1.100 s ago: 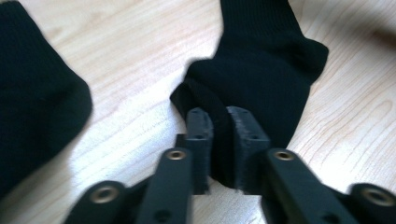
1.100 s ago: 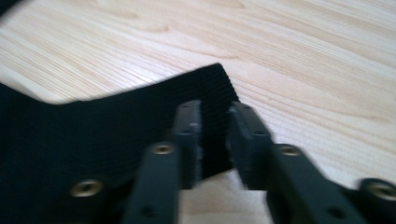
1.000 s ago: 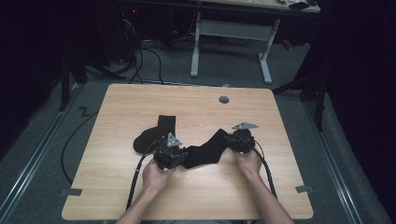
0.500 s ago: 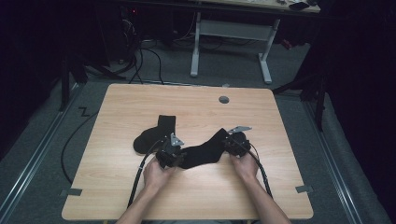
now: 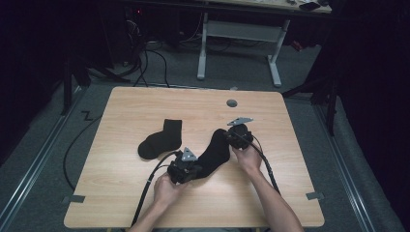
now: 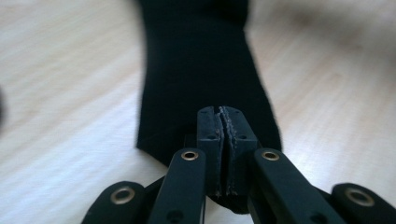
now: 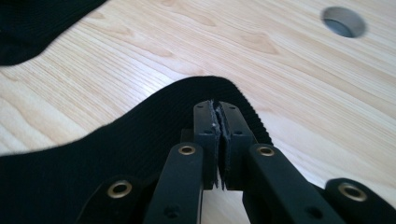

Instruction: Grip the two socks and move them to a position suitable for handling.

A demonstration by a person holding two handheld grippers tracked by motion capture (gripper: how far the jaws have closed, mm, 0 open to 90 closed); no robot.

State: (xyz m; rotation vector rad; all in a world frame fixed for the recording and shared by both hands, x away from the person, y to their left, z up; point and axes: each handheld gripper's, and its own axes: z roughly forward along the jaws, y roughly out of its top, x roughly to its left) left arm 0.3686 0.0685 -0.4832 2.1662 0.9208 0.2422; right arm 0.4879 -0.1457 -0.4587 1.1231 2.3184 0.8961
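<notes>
A second black sock (image 5: pixel 159 142) lies flat on the counter (image 5: pixel 121 111) left of the work, apart from it; a round grommet hole (image 5: pixel 232 103) sits near the far edge. The held sock (image 5: pixel 213 152), black and ribbed, stretches diagonally mid-counter. Left gripper (image 5: pixel 189 170) has just closed its jaws on the near end, right gripper (image 5: pixel 232 136) likewise on the far end.

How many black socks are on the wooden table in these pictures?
2. One sock lies free on the table, left of the middle. The other sock lies stretched between the left claw, at its near end, and the right claw, at its far end.
</notes>
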